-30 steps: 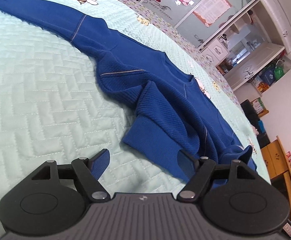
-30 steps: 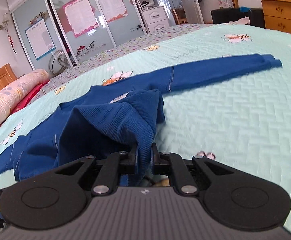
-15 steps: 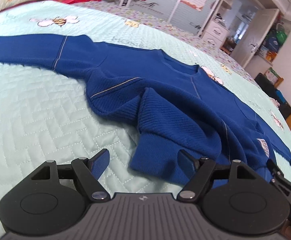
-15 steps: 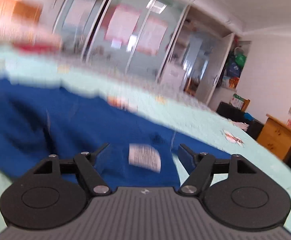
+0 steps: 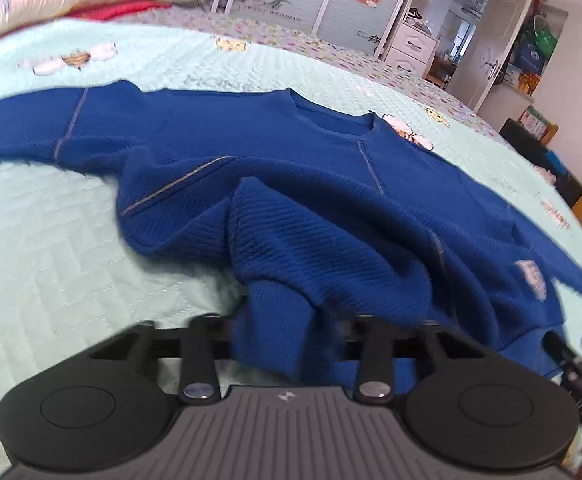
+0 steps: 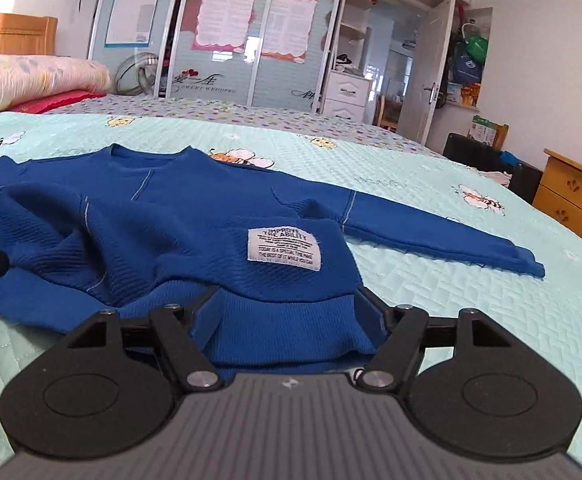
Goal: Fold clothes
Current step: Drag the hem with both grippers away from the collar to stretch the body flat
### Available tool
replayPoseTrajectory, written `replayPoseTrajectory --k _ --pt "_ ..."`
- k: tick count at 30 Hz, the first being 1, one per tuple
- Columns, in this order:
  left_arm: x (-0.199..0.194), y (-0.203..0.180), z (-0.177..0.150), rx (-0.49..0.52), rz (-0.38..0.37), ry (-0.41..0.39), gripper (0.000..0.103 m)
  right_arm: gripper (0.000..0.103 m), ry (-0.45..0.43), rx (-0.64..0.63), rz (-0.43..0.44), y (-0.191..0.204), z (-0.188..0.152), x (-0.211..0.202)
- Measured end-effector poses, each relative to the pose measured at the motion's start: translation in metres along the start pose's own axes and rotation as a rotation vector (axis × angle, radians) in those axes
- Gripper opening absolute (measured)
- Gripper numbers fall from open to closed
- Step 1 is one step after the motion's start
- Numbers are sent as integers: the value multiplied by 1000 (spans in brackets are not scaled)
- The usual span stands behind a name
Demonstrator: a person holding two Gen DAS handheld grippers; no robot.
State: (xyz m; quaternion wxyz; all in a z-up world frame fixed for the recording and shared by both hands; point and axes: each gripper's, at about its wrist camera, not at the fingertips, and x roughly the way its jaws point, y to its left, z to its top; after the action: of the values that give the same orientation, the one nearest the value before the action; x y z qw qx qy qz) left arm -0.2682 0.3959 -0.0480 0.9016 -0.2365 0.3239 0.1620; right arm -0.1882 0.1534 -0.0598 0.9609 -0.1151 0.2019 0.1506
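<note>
Sweater [image 6: 195,216]: blue, ribbed, white label; on bed [image 6: 471,320], sleeves out left-right, collar far, hem bunched toward me.
My left gripper [image 5: 287,340]: blurred, hem between fingers; grip unclear.
My right gripper [image 6: 287,312]: fingers spread, straddling hem.

Two hand-held grippers of one design: on the left gripper [image 5: 287,336] and the right gripper [image 6: 289,312], matte black plastic arms pivot on silver screws, flanked by two round black discs, each with a raised inner ring. Behind sits a grey housing ribbed with lengthwise grooves and stamped with a small pale logo at its front edge. The right gripper's fingers [image 6: 207,308] carry blue pads; the left's are blurred
</note>
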Motion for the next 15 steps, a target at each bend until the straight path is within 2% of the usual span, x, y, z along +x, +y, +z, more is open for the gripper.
replayPoseTrajectory --k 2,5,8,12,15 --pt "-11 3 4 -47 -41 -35 13 72 -8 20 -2 -2 -1 0" --pt "-41 10 7 -78 -49 -110 12 72 -42 83 17 -12 -2 -11" --pt "-82 28 -5 -121 -95 -133 12 72 -97 131 54 -17 0 -20" --pt "-109 41 -27 -110 -90 -92 12 74 -141 154 94 -16 2 -26" --pt "-95 46 -38 -121 -56 -16 13 74 -116 126 110 -7 2 -26"
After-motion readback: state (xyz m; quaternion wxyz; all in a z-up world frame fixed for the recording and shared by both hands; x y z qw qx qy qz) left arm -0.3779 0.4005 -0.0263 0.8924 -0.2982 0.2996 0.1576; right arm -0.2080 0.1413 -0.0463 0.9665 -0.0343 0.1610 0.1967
